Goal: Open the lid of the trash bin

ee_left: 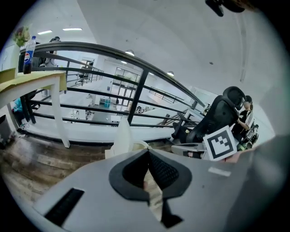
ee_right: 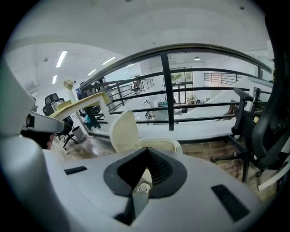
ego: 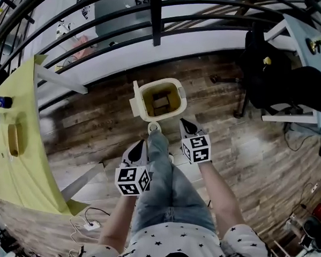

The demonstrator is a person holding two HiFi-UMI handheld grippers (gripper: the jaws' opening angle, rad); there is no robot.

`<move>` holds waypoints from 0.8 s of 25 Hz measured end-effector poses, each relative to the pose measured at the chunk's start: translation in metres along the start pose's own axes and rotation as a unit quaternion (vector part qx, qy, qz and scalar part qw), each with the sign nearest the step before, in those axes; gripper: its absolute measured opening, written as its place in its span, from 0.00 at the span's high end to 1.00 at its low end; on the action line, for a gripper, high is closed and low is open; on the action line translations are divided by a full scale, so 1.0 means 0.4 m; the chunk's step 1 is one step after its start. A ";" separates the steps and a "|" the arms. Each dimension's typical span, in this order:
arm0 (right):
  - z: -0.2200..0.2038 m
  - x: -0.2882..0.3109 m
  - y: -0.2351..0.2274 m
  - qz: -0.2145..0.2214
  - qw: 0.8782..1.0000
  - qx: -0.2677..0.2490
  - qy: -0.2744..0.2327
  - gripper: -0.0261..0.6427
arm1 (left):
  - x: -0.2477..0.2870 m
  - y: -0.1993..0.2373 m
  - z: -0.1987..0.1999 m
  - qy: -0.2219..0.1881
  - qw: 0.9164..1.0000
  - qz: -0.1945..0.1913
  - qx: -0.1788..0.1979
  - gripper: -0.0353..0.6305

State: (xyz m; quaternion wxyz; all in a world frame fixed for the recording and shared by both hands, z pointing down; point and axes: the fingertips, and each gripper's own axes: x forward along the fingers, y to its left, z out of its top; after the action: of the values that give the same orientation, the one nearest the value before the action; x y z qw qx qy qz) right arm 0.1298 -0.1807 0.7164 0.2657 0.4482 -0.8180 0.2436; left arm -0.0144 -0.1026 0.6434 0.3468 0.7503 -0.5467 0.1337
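Observation:
A cream trash bin (ego: pixel 179 97) stands on the wooden floor in front of me, and its lid (ego: pixel 135 100) stands upright at its left side, so the inside shows. A round pedal (ego: pixel 153 127) sits at its near foot, and a leg in jeans (ego: pixel 160 152) reaches to it. My left gripper (ego: pixel 139 147) hangs near the bin, left of the leg, shut and holding nothing. My right gripper (ego: pixel 185 123) is right of the pedal, also shut and holding nothing. The left gripper view shows the lid (ee_left: pixel 123 132) beyond the left gripper (ee_left: pixel 148 152). The right gripper view shows the lid (ee_right: pixel 124 130) and rim (ee_right: pixel 164 144) past the right gripper (ee_right: pixel 147 152).
A black railing (ego: pixel 155 17) runs behind the bin. A yellow table (ego: pixel 19 161) with a bottle (ego: pixel 1 102) stands at the left, with its white leg (ego: pixel 61 80) near the bin. A black office chair (ego: pixel 271 66) is at the right. Cables (ego: pixel 88 223) lie on the floor.

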 end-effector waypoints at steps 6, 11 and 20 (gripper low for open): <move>0.056 -0.169 0.096 0.012 0.999 0.025 -0.027 0.97 | -0.105 -0.071 0.034 -0.013 1.000 -0.007 0.000 0.94; 0.121 -0.294 0.186 0.030 0.998 0.023 -0.052 0.97 | -0.193 -0.118 0.076 -0.023 1.000 -0.012 0.002 0.94; 0.224 -0.461 0.284 0.043 0.996 0.019 -0.079 0.97 | -0.299 -0.186 0.156 -0.032 0.999 -0.029 0.024 0.94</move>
State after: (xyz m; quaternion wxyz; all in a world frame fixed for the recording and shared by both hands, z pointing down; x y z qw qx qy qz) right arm 0.0966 -0.0719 0.5112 0.1812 0.4352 -0.8503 0.2341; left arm -0.0014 -0.0451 0.5012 0.3148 0.7780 -0.5319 0.1125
